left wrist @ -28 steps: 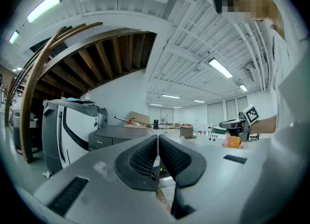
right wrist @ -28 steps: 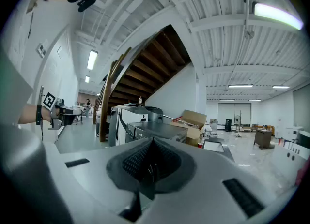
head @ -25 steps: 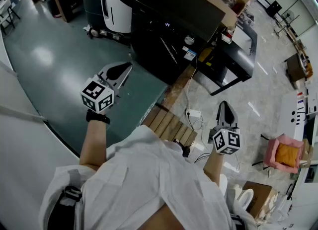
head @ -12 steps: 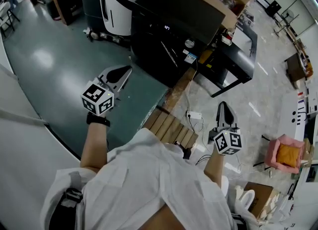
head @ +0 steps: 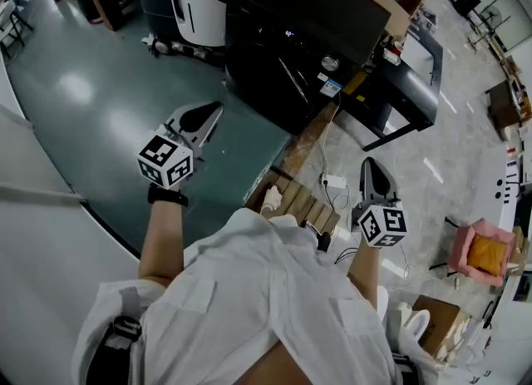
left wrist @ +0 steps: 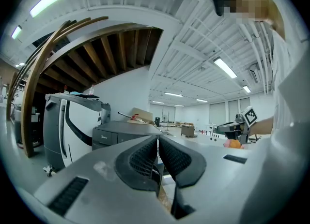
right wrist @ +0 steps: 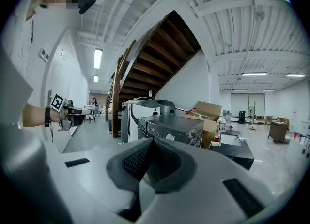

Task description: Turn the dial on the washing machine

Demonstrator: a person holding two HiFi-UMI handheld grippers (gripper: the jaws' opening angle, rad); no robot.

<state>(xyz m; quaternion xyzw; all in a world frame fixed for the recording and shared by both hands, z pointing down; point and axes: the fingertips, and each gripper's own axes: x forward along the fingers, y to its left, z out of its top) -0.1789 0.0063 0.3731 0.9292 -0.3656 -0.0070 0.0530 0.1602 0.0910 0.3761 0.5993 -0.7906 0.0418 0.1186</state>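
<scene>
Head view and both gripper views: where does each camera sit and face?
Head view: on the person's head, facing steeply down; shows shirt, left tongs, right tongs.
Left gripper view: on the left tongs, looking along their shut jaws at the washing machine.
Right gripper view: on the right tongs, likewise.
Shared: all three show the washing machine.

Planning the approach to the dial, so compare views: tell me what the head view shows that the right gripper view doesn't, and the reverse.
Head view only: the wooden pallet and white power strip on the floor in front of the machine. Right gripper view only: the wooden staircase and ceiling lights overhead. Both: the black washing machine with its silver dial, the cardboard box beside it, and the right claw, shut and empty, away from the dial.
</scene>
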